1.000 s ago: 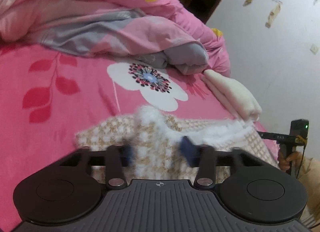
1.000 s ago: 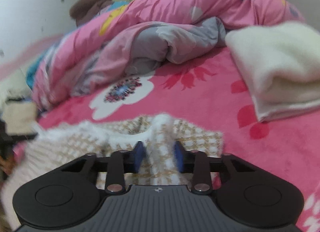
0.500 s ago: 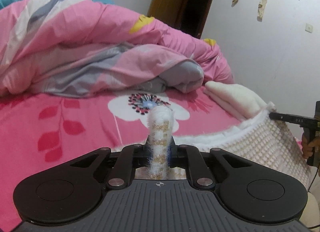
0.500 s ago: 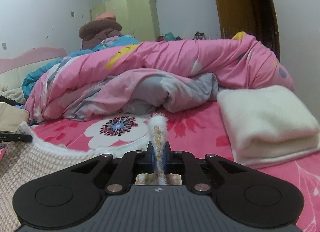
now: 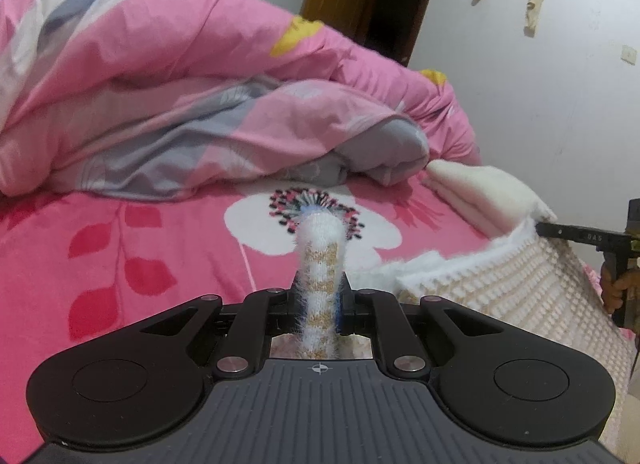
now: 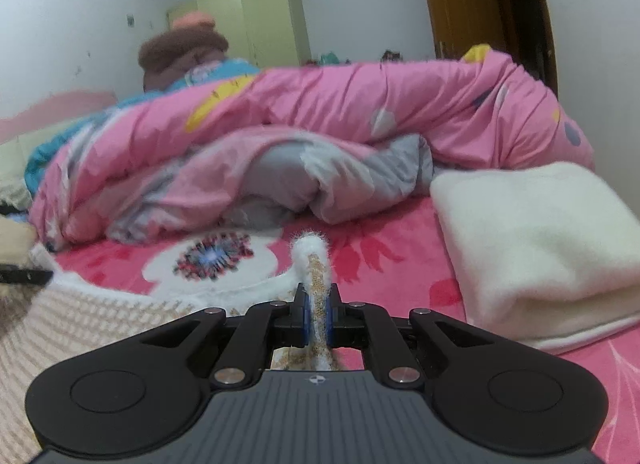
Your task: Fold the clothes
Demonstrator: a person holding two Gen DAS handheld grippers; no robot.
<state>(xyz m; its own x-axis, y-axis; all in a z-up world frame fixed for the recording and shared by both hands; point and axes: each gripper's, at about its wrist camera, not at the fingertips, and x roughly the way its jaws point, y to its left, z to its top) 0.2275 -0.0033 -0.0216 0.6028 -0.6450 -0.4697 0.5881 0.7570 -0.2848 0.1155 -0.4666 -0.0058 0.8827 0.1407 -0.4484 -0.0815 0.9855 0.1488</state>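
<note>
Both grippers — left gripper [image 5: 320,304], right gripper [image 6: 317,316] — pinch the fuzzy checked garment [image 5: 500,284] (white-trimmed).

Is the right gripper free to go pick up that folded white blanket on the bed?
Probably not yet: the right gripper is shut on the houndstooth garment; the path to the folded white blanket looks open.

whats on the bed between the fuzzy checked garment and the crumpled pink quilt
In the left wrist view, only bare pink floral bedsheet lies between the white-and-tan checked fuzzy garment and the crumpled pink-and-grey quilt; the large white printed flower fills that stretch.
</note>
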